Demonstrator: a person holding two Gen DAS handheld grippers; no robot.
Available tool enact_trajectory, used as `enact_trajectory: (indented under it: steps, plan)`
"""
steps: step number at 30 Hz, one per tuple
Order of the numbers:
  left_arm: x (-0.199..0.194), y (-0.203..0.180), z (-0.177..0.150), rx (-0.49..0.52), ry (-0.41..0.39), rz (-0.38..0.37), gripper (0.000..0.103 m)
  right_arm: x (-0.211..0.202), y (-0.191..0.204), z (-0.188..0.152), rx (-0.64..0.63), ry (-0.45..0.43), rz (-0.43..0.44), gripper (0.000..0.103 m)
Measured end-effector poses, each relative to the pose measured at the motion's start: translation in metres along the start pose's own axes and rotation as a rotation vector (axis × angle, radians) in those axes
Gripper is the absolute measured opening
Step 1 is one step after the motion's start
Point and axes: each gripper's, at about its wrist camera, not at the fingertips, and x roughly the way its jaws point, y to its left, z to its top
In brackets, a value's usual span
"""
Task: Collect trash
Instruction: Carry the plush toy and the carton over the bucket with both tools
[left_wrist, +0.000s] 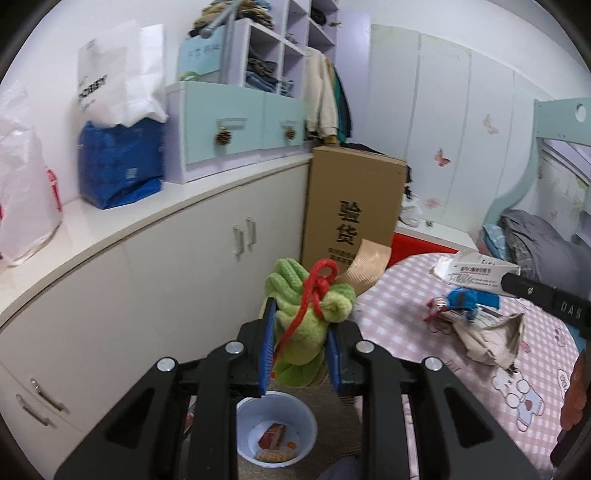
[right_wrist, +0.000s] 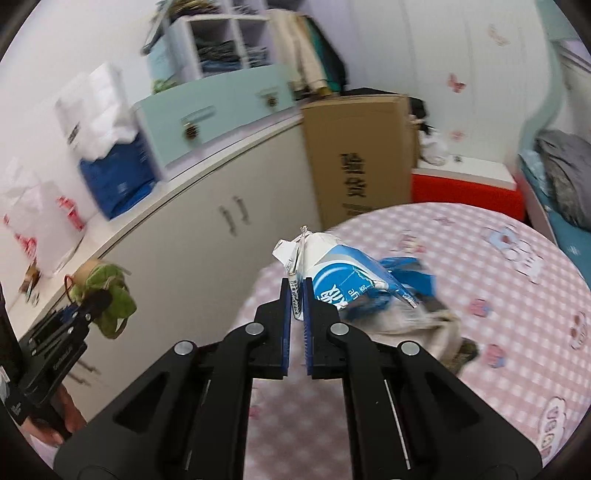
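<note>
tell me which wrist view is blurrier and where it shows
Right wrist view: motion-smeared across the white cabinet and tall brown cardboard box, though the right gripper and its crumpled blue-and-white carton stay fairly crisp. Left wrist view: mostly sharp, box lettering readable, fisheye bending the countertop edge.

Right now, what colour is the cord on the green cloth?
Red cord; left wrist view shows it best.

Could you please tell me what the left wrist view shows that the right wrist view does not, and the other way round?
Only the left wrist view shows the white bin on the floor below the left gripper. Only the right wrist view shows the blue print on the carton clamped in the right gripper. Both show the green cloth bundle, the crumpled paper and the checked table.
</note>
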Motion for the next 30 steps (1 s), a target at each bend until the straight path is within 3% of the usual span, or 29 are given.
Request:
enact_trajectory:
  steps: [10,18,21,27,29,30]
  plan:
    - [0.005,0.052,-0.014,-0.068,0.046,0.077,0.023,0.044,0.083,-0.019,-0.137,0.12,0.118,0.006]
    - [0.033,0.085,-0.041,-0.108,0.143,0.102,0.024,0.092,0.123,-0.047,-0.185,0.26,0.139,0.006]
    - [0.052,0.095,-0.058,-0.128,0.203,0.088,0.024,0.109,0.13,-0.059,-0.197,0.294,0.129,0.006]
    - [0.098,0.093,-0.086,-0.137,0.323,0.021,0.024,0.118,0.142,-0.062,-0.23,0.282,0.082,0.006]
    - [0.112,0.086,-0.091,-0.124,0.346,-0.009,0.026,0.119,0.142,-0.061,-0.221,0.282,0.08,0.006]
    - [0.116,0.081,-0.093,-0.118,0.352,-0.011,0.035,0.12,0.141,-0.06,-0.224,0.282,0.076,0.006]
